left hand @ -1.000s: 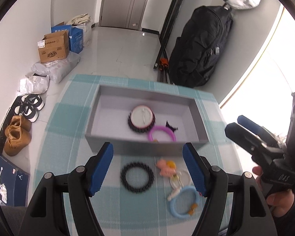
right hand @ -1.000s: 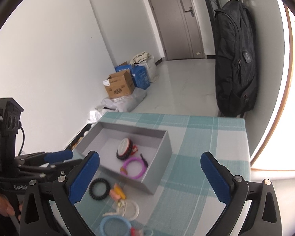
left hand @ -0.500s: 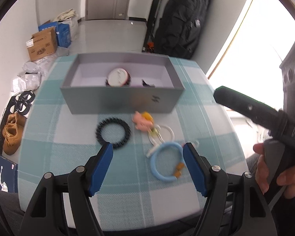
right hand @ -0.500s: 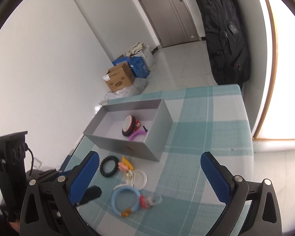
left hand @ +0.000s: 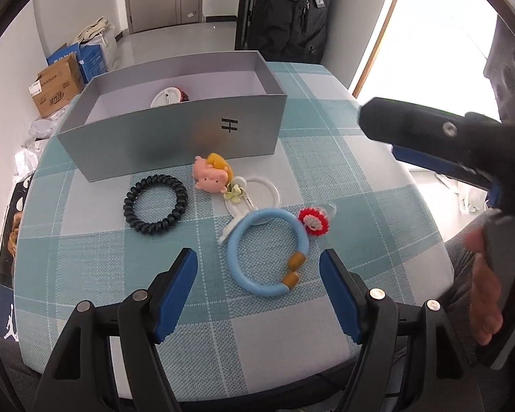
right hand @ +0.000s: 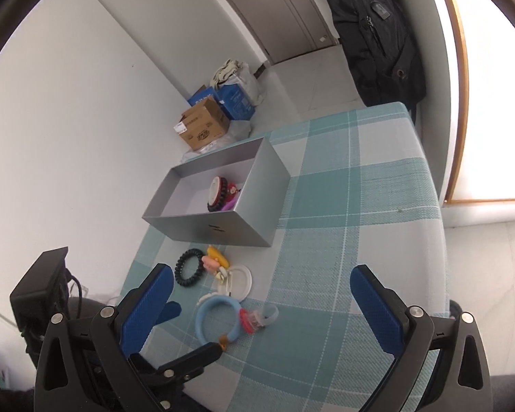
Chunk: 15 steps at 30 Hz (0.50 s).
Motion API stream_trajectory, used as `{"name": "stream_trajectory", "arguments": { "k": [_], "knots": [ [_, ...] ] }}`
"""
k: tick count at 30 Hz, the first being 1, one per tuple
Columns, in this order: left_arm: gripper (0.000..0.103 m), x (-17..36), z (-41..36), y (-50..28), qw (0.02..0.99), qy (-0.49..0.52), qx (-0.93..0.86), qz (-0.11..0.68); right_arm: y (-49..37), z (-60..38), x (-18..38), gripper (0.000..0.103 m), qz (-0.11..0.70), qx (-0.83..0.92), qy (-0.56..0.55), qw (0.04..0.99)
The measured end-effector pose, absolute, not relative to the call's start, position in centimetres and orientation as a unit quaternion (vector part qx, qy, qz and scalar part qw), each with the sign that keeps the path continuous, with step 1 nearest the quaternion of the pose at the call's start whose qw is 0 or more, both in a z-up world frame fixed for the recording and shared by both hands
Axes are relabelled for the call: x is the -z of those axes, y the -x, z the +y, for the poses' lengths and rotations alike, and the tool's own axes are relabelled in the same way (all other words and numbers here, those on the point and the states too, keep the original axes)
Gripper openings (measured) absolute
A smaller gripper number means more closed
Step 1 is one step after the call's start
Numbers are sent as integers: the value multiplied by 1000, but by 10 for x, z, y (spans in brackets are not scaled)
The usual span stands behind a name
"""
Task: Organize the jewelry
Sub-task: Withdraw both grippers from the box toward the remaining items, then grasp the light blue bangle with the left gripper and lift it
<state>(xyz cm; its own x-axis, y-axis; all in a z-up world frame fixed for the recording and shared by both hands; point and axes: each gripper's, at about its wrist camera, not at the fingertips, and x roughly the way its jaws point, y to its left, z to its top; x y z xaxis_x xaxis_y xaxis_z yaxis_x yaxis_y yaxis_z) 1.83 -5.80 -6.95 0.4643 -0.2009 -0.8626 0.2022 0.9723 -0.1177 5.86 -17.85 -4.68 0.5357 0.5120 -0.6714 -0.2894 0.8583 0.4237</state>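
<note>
Loose jewelry lies on the checked tablecloth in front of a grey box. It includes a black spiral hair tie, a pink doll clip, a white bangle, a blue bracelet and a red-and-white ring. My left gripper hangs open just above the blue bracelet, touching nothing. My right gripper is open and empty, higher up, to the right of the pile. Inside the box sit a white-faced beaded piece and a purple ring, partly hidden by the wall.
The table's near edge runs just under my left gripper, and its right edge meets a bright window. A black backpack hangs beyond the table. Cardboard boxes and shoes lie on the floor at the left.
My left gripper has drawn back from the box and sunk toward the blue bracelet, which now lies between its fingers. The right gripper rolled and dipped, looking down on the pile. Both stay open.
</note>
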Motion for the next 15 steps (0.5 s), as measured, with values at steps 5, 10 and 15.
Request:
{"name": "stream_trajectory", "arguments": {
  "k": [5,10,15],
  "knots": [
    [70,75,-59,-25,848,3,120,516,-57,-178,50,103,430,-219,-115,868],
    [70,78,-65,-24,846,-7,129,517,-58,-181,53,103,433,-207,-118,869],
    [69,82,-65,-24,850,-26,114,513,-62,-186,55,103,438,-201,-133,866]
  ]
}}
